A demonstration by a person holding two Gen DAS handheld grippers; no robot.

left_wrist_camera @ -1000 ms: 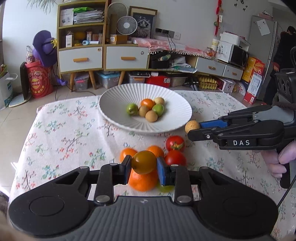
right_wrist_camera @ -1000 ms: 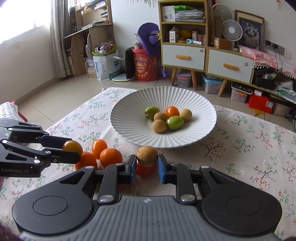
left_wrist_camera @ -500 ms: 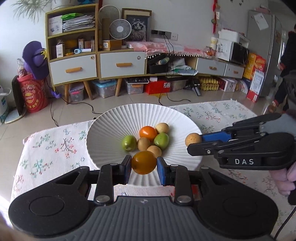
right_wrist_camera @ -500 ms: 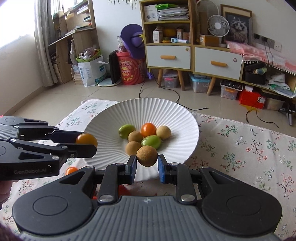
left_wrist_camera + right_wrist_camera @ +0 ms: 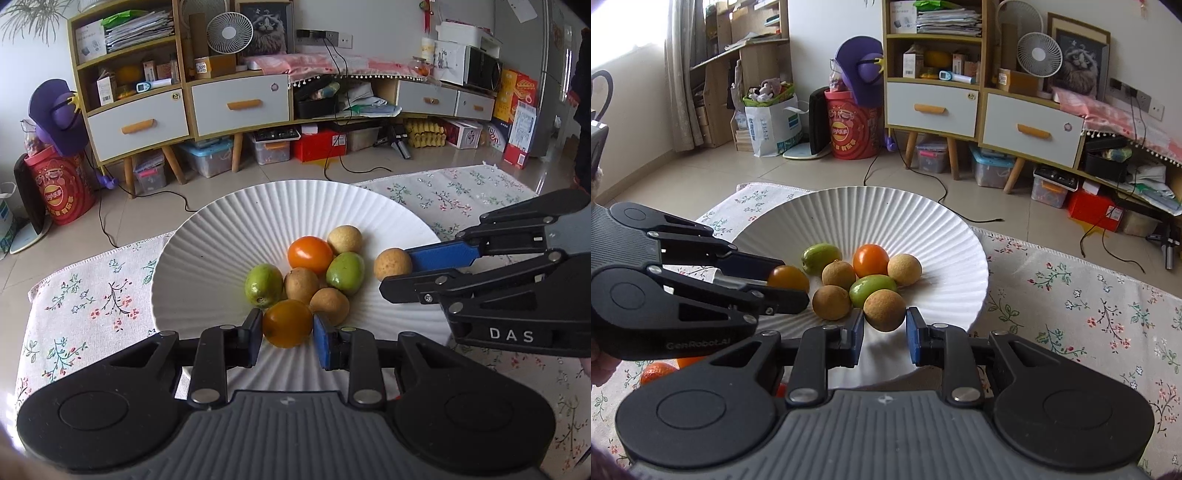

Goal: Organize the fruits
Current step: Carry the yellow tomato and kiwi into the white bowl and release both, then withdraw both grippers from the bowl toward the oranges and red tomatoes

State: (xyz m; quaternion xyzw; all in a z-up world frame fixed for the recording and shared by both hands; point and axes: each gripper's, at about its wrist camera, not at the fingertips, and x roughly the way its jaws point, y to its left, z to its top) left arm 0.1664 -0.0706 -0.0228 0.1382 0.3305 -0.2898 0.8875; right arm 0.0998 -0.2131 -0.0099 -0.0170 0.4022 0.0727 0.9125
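Note:
A white ribbed plate (image 5: 229, 236) (image 5: 938, 229) holds several small fruits: green ones, brown longans and an orange tomato (image 5: 309, 253). My left gripper (image 5: 287, 334) is shut on an amber tomato (image 5: 287, 323) (image 5: 788, 277) over the plate's near rim. My right gripper (image 5: 885, 330) is shut on a brown longan (image 5: 884, 309) (image 5: 392, 264), held over the plate's right side beside the pile. The right gripper also shows in the left wrist view (image 5: 397, 275), and the left gripper in the right wrist view (image 5: 790, 286).
A floral tablecloth (image 5: 85, 295) (image 5: 1089, 306) covers the table. Oranges (image 5: 655, 371) lie on the cloth at the lower left, partly hidden by my left gripper. Cabinets and floor clutter stand beyond the table's far edge.
Both grippers have moved forward over the plate and lower toward the pile, each still holding its fruit. The loose fruits on the cloth have dropped out of the left wrist view.

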